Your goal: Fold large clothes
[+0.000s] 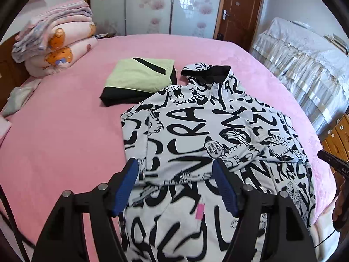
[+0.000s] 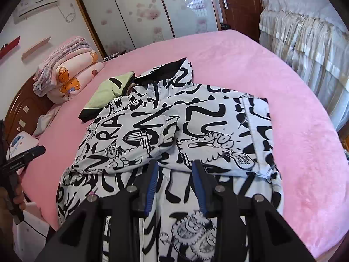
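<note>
A large white hooded jacket with black graffiti print (image 1: 207, 131) lies on the pink bed (image 1: 65, 131), hood toward the far side. Both sleeves are folded across its front. It also shows in the right wrist view (image 2: 185, 120). My left gripper (image 1: 175, 163) is open and empty, hovering over the jacket's lower left part near the folded sleeve edge. My right gripper (image 2: 174, 163) is open and empty, its blue pads (image 2: 197, 179) just above the jacket's middle below the folded sleeves. The jacket's hem hangs toward the near bed edge.
A folded green and black garment (image 1: 139, 78) lies beside the hood, touching the jacket's left shoulder. Stacked pink quilts (image 1: 56, 41) sit at the far left by the headboard. A cloth-covered piece of furniture (image 1: 305, 61) stands right of the bed. The other hand-held gripper shows at each view's edge (image 2: 21, 159).
</note>
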Demonstrator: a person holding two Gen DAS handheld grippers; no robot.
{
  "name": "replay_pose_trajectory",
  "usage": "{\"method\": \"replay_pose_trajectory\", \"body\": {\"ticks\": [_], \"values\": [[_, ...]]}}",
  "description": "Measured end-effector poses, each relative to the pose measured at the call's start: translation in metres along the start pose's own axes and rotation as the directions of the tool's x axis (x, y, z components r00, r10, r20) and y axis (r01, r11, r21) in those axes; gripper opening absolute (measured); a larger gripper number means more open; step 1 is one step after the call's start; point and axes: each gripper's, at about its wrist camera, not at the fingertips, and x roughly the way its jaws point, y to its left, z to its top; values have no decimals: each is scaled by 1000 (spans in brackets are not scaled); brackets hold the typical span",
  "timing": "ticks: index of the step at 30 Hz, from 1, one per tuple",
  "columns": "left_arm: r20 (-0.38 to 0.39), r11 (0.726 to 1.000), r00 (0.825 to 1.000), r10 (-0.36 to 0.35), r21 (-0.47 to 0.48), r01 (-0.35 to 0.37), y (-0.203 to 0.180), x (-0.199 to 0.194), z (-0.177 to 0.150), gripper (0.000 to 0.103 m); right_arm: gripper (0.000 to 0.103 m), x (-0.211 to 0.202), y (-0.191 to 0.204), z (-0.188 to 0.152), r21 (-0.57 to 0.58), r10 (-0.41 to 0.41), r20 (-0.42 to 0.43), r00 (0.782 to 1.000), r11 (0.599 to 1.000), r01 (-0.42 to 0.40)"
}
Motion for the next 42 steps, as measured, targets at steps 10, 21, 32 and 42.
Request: {"method": "replay_pose_trajectory", "body": {"ticks": [10,21,32,42], "values": [[-12,998,998,61,18,-61,3,-47,-63,69,38,-48,1,-44,-40,-28,29,999,999,29],[-178,994,979,95,-29,-101,30,-36,-141,69,41,-68,-27,-103,-54,-52,-47,998,997,49],[-370,981,928,-29,-191,-45,53,4,-209,69,53,-55,-74,-153,-17,-85,-170,982,996,83],[-399,962,905,-151,-270,42,54,23,-226,69,53,-21,-105,-192,75,-20,-317,948,996,47]]}}
